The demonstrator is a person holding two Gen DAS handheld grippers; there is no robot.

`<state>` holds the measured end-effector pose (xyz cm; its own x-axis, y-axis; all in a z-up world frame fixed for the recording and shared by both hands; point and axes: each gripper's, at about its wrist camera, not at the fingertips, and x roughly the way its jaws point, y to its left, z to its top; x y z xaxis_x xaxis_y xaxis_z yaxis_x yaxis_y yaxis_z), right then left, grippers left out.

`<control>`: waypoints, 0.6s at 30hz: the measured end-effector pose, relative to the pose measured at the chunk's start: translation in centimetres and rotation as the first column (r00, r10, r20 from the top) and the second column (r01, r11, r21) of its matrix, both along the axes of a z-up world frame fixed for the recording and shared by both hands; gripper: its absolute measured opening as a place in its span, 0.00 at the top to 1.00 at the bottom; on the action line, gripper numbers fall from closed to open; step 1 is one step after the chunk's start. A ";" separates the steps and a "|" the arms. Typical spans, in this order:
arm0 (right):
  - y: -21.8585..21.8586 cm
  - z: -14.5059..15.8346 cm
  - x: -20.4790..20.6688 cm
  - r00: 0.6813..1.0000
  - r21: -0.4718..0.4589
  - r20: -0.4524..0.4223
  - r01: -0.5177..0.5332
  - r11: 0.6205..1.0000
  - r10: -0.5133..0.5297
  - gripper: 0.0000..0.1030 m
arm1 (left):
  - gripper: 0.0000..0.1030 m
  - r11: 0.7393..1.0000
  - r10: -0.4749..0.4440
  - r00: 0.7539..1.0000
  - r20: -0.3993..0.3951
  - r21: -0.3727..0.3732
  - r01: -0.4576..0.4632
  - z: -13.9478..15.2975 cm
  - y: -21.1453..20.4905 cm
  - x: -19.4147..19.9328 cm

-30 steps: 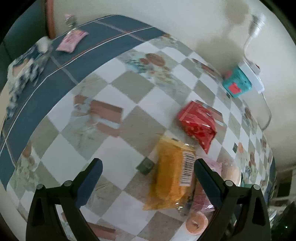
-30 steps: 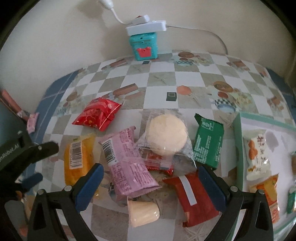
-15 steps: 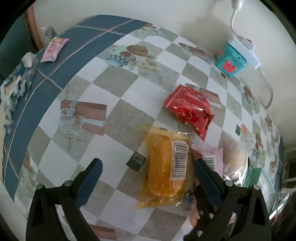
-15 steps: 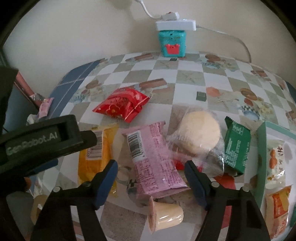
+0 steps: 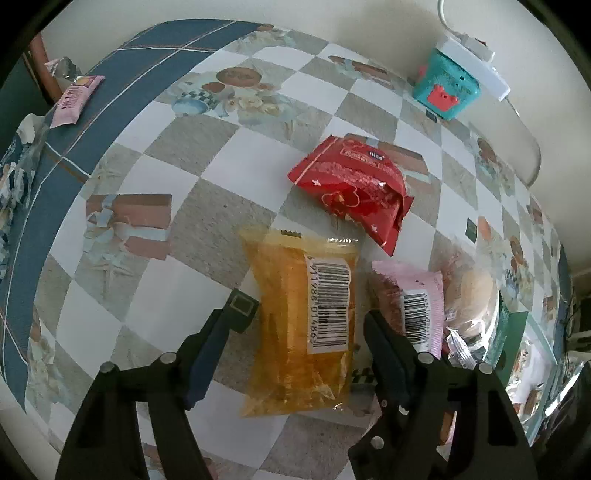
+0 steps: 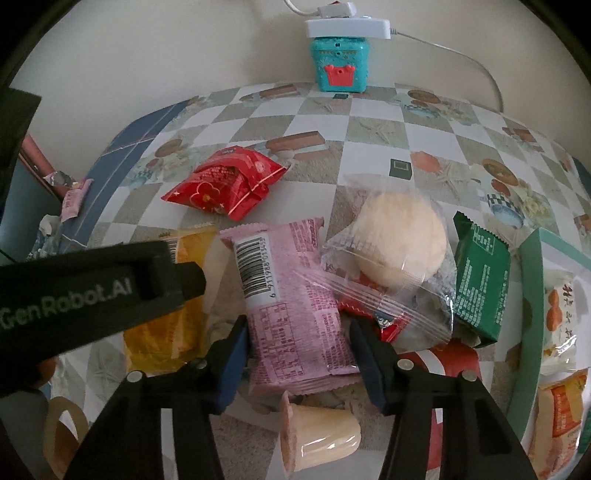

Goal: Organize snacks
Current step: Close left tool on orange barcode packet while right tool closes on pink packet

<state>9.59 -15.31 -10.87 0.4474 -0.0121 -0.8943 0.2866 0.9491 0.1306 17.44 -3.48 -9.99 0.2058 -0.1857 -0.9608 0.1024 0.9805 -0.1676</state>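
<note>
My left gripper is open, its fingers on either side of a yellow snack packet lying on the checkered tablecloth. My right gripper is open, its fingers on either side of a pink snack packet. The left gripper's body crosses the left of the right wrist view over the yellow packet. A red packet lies farther back. A round cake in clear wrap, a green packet and a jelly cup lie around the pink one.
A green-rimmed tray at the right holds several snack packets. A teal box with a white power strip on top stands at the wall. A small pink packet lies at the table's far left edge.
Both grippers have moved down and forward and their fingers have narrowed, the left one around the yellow packet, the right one around the pink packet.
</note>
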 end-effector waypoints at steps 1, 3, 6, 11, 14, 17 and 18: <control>0.0 -0.1 0.0 1.000 0.004 -0.002 0.004 1.000 -0.004 0.44 | 0.26 1.000 0.002 1.000 -0.005 -0.001 -0.002 -0.2 -0.1 0.0; 0.1 -0.1 0.1 1.000 -0.004 -0.003 0.001 1.000 -0.001 0.44 | 0.27 1.000 0.004 1.000 -0.016 -0.003 -0.004 -0.5 -0.2 -0.1; 0.2 -0.2 0.0 1.000 -0.010 -0.002 0.001 1.000 -0.001 0.46 | 0.54 1.000 0.004 1.000 -0.031 -0.005 -0.004 -0.9 -0.2 -0.1; -0.2 -0.1 -0.1 1.000 0.015 0.002 0.011 1.000 -0.011 0.48 | 0.56 0.999 0.022 0.999 -0.038 -0.039 -0.024 -0.7 0.4 -0.1; -0.2 0.0 -0.1 1.000 0.019 0.004 0.010 1.000 -0.010 0.48 | 0.57 0.998 0.030 0.999 -0.044 -0.045 -0.032 -0.5 0.8 -0.2; -0.2 0.0 -0.1 1.000 0.026 0.002 0.015 1.000 -0.015 0.49 | 0.57 0.998 0.032 0.999 -0.031 -0.044 -0.034 0.1 0.9 -0.2; -0.2 0.1 -0.1 1.000 0.028 0.001 0.016 0.999 -0.016 0.49 | 0.57 0.998 0.033 0.999 -0.030 -0.046 -0.035 0.3 0.8 -0.2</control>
